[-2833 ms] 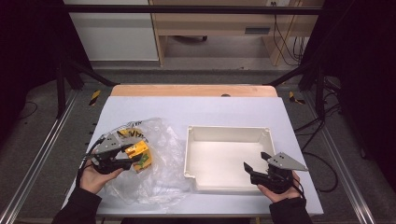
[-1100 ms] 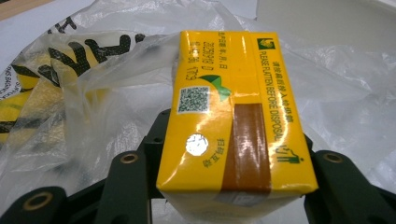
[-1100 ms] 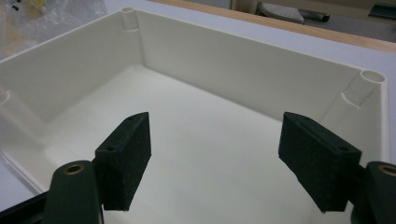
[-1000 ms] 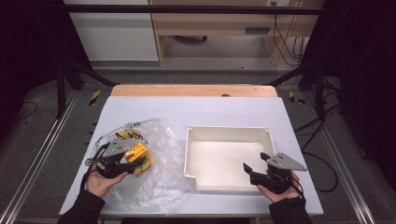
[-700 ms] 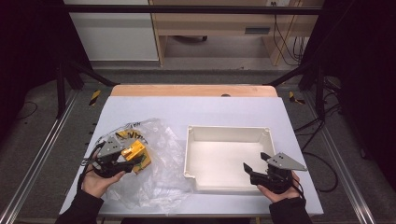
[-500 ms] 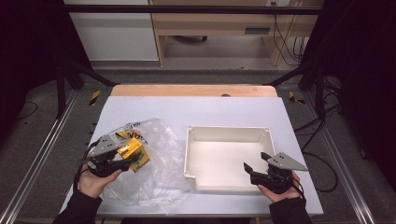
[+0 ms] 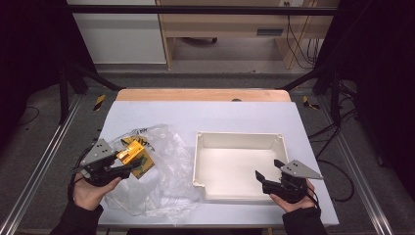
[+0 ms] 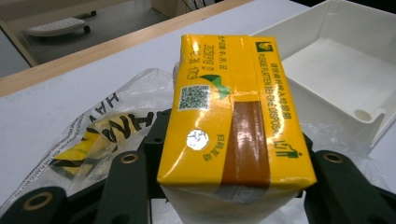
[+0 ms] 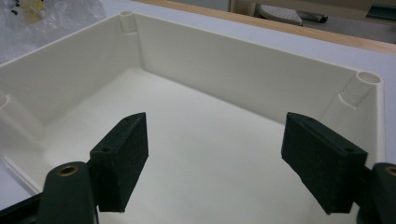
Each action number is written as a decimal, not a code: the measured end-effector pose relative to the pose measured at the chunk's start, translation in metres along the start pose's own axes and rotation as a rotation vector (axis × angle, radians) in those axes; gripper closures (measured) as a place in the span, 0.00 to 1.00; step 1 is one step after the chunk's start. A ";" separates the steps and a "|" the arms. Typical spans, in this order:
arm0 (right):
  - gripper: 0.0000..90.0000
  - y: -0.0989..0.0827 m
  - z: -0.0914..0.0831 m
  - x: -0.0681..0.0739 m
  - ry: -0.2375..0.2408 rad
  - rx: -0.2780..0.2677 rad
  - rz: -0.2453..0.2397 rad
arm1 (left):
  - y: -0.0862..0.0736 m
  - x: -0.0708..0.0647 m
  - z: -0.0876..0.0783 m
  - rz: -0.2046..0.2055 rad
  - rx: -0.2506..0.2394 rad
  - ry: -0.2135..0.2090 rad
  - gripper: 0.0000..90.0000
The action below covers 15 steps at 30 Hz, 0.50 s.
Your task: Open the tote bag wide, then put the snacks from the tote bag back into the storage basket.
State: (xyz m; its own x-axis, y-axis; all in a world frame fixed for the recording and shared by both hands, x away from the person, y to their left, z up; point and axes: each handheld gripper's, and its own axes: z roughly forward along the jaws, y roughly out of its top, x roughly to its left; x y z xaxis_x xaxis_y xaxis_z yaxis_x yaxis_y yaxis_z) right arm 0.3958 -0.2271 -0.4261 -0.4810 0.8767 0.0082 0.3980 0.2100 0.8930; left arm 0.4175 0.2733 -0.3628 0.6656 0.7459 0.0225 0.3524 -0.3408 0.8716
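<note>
From the high view: left gripper (image 7: 133, 164) seen at the table's (image 7: 195, 110) near left, gripped by the left hand (image 7: 89, 192), jaws clamped on a yellow drink carton (image 7: 128, 153) from either side. Carton held over the crumpled clear plastic bag (image 7: 169, 171), tilted, its far end pointing towards the table's middle. Bag spread flat on the white tabletop, reaching almost to the left wall of the white plastic tray (image 7: 240, 135). Tray set right of centre, nothing lying in it. Right gripper (image 7: 267, 169) held by the right hand (image 7: 294, 199) at the tray's near right corner, jaws pointing in over the rim and standing apart.

From the left gripper view: carton wedged between the two black jaws, pads pressed against its long sides. Top face turned up to the camera – yellow with a brown band across it, a QR code, a small foil straw seal and green printing. Bag lay below and to the left, black and yellow lettering showing through the plastic. Tray stood beyond at the upper right, well apart from the carton.

From the right gripper view: looked straight into the tray, with bare floor, two walls and the round corner posts in sight. Jaws spread wide above the tray floor, just opened a little further – nothing between them, nothing touched. Corner of the bag glimpsed at the upper left, outside the tray wall
</note>
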 end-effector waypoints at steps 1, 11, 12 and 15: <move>0.25 0.000 0.000 0.000 0.000 0.000 -0.001 | 0.000 0.000 0.000 0.000 0.000 0.000 0.56; 0.22 0.000 0.000 0.000 0.005 0.003 0.001 | 0.007 -0.006 -0.007 0.009 -0.024 -0.017 0.56; 0.22 0.000 0.000 0.000 0.005 0.003 0.001 | 0.007 -0.006 -0.007 0.009 -0.024 -0.017 0.56; 0.22 0.000 0.000 0.000 0.004 0.002 0.002 | 0.010 -0.009 -0.007 0.013 -0.027 -0.023 0.56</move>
State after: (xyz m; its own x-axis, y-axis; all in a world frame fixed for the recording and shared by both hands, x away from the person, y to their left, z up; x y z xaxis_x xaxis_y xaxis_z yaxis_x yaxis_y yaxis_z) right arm 0.3959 -0.2272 -0.4260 -0.4835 0.8753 0.0118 0.4003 0.2090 0.8922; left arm 0.4103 0.2671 -0.3511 0.6851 0.7281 0.0231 0.3256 -0.3345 0.8844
